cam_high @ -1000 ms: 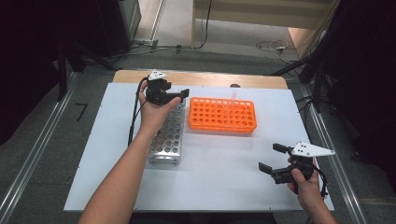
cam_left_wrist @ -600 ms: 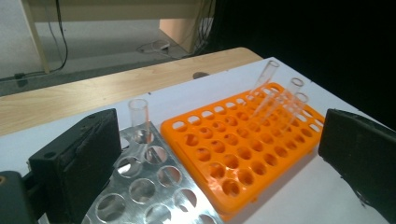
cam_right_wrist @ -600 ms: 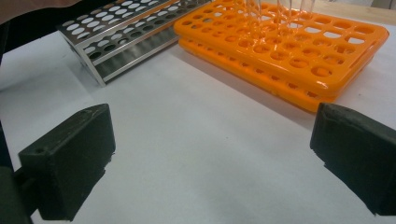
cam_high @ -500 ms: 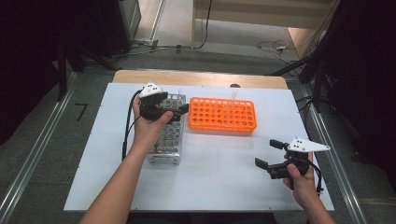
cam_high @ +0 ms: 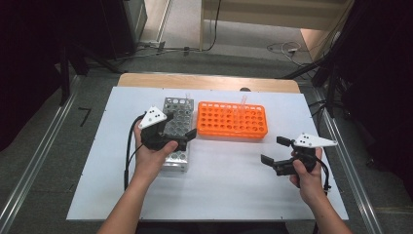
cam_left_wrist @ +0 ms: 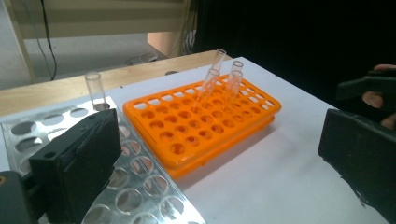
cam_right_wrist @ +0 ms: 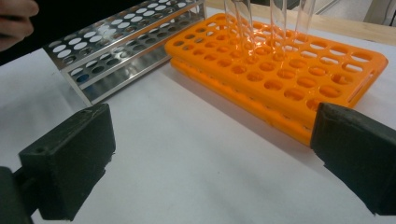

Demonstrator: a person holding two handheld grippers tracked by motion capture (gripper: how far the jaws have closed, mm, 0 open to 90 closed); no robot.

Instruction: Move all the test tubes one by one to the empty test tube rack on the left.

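Note:
An orange tube rack [cam_high: 233, 119] [cam_left_wrist: 201, 126] [cam_right_wrist: 280, 74] lies at the middle back of the white board, with a few clear tubes [cam_high: 243, 100] [cam_left_wrist: 219, 74] [cam_right_wrist: 280, 23] in its far holes. Left of it stands a metal rack [cam_high: 178, 117] [cam_left_wrist: 140, 177] [cam_right_wrist: 121, 42] holding one clear tube [cam_left_wrist: 95, 88] at its far end. My left gripper [cam_high: 182, 129] [cam_left_wrist: 217, 158] hovers over the metal rack's near half. Its jaws have just been opening and stand open with nothing between them. My right gripper [cam_high: 274, 150] [cam_right_wrist: 212, 140] is open and empty over bare board, right of the racks.
The white board [cam_high: 219, 195] lies on a wooden table [cam_high: 204, 80] with metal rails on either side. There is free room in front of both racks. The right hand [cam_left_wrist: 378, 93] appears in the left gripper view, and the left hand [cam_right_wrist: 14, 18] in the right gripper view.
My left hand has drawn back from the metal rack's far end toward its near half. My right gripper has shifted a little left and farther onto the board.

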